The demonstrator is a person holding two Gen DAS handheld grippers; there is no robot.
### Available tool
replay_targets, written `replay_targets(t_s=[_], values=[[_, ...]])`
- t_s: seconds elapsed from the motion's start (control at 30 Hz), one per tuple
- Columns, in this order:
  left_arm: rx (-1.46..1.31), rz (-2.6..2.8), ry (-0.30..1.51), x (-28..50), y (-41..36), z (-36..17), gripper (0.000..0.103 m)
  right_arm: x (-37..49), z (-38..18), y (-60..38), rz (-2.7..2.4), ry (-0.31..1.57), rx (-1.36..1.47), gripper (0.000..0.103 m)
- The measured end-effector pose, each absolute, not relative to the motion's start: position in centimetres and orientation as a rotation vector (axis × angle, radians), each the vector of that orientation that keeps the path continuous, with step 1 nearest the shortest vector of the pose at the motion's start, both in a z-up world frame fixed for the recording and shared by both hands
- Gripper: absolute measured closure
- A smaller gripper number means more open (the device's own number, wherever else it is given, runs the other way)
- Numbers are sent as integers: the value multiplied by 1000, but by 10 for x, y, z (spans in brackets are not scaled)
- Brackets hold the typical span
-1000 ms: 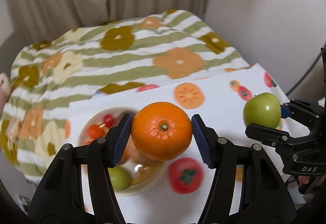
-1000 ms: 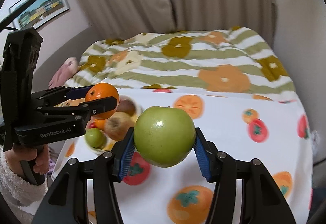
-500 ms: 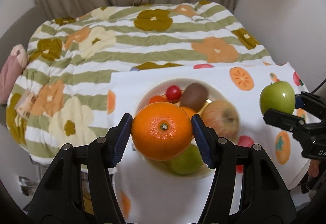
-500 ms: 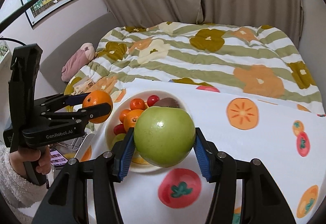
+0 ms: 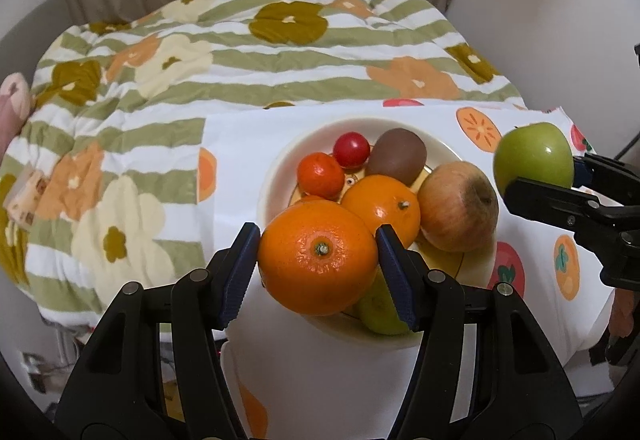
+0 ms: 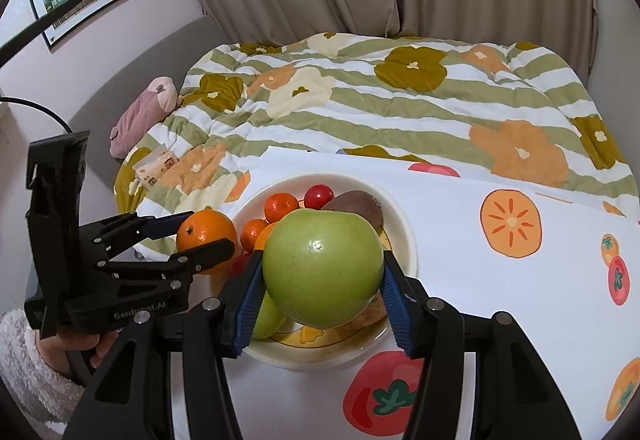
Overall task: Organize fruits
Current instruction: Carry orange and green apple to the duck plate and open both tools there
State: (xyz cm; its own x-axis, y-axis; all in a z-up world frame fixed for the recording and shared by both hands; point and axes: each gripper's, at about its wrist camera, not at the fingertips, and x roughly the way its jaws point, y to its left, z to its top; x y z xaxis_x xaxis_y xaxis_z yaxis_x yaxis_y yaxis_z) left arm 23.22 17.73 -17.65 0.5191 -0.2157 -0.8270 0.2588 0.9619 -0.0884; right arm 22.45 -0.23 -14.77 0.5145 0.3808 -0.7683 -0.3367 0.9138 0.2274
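My left gripper (image 5: 318, 272) is shut on a large orange (image 5: 318, 256), held over the near left rim of a cream bowl (image 5: 276, 176). In the bowl lie a second orange (image 5: 382, 206), a reddish apple (image 5: 458, 206), a brown kiwi (image 5: 396, 156), a cherry tomato (image 5: 351, 149), a small tangerine (image 5: 320, 175) and a green fruit (image 5: 378, 310) partly hidden. My right gripper (image 6: 322, 294) is shut on a green apple (image 6: 322, 268) above the bowl (image 6: 402, 236). The left gripper (image 6: 200, 236) with its orange (image 6: 206, 236) shows at the bowl's left side.
The bowl stands on a white cloth (image 6: 500, 280) printed with persimmons and tomatoes. Behind it lies a striped floral quilt (image 5: 240, 52). A pink plush (image 6: 144, 112) and a small packet (image 6: 156, 166) rest at the quilt's left. A hand in a fluffy white sleeve (image 6: 24, 360) holds the left gripper.
Both grippers have moved left over the cloth with their fruit, from beside the bowl to over it. The bowl's fruits now show fully ahead of the left gripper. Both grips are unchanged.
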Motion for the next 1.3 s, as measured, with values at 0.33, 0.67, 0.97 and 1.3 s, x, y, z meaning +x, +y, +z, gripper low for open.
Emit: replay_targets(t_s=[0.33,0.67,0.97,1.3], values=[[19,-299,986,233,181,-187,38,224,-152,1,426,942,52,52],[-6,-294,941,230,187,-176,2,224,-153,6,434,938,46,52],[-12,-270,935,227,197,-167,2,242,-148,14,459,936,22,52],[-3,-227,936,233,219,-162,2,285,-158,43,515,974,-48,52]])
